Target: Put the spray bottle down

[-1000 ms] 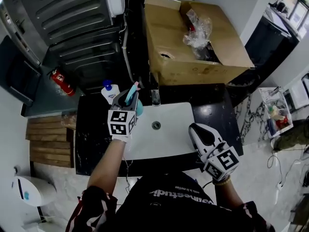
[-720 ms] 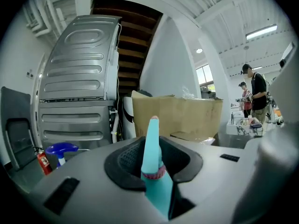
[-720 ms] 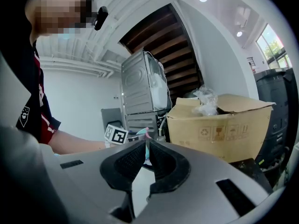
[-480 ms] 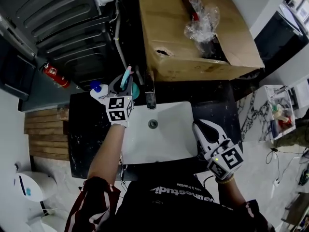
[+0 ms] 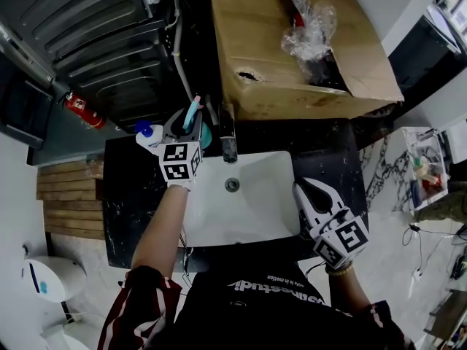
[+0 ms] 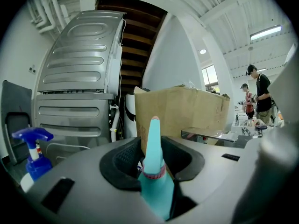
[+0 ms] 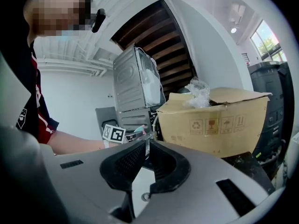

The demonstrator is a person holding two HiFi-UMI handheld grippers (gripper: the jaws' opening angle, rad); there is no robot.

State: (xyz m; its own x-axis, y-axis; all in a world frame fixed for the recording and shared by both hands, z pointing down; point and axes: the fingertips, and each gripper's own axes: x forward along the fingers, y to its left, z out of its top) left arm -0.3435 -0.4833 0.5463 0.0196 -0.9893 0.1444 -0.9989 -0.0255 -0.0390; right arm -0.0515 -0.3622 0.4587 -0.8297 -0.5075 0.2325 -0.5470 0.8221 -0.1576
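Note:
A teal bottle (image 6: 153, 174) with a long tapered nozzle stands upright between the jaws of my left gripper (image 6: 152, 148). Those jaws are opening, and a dark gap shows on the bottle's right side. In the head view the teal bottle (image 5: 194, 114) and left gripper (image 5: 186, 124) are at the back of the black counter (image 5: 131, 195), just left of the faucet (image 5: 228, 135). A white spray bottle (image 5: 149, 135) with a blue trigger head (image 6: 33, 141) stands left of it. My right gripper (image 5: 305, 190) hovers at the sink's right rim, shut and empty, its tips meeting (image 7: 145, 143).
A white sink (image 5: 255, 221) lies between the two grippers. A large open cardboard box (image 5: 292, 57) with crumpled plastic stands behind the counter. A grey ribbed appliance (image 5: 102, 42) and a red fire extinguisher (image 5: 80, 110) are at the back left. Two people (image 6: 256, 94) stand far off.
The left gripper carried the teal bottle back and left, down to the counter beside the faucet, then stayed still. The right gripper shifted slightly by the sink's right rim.

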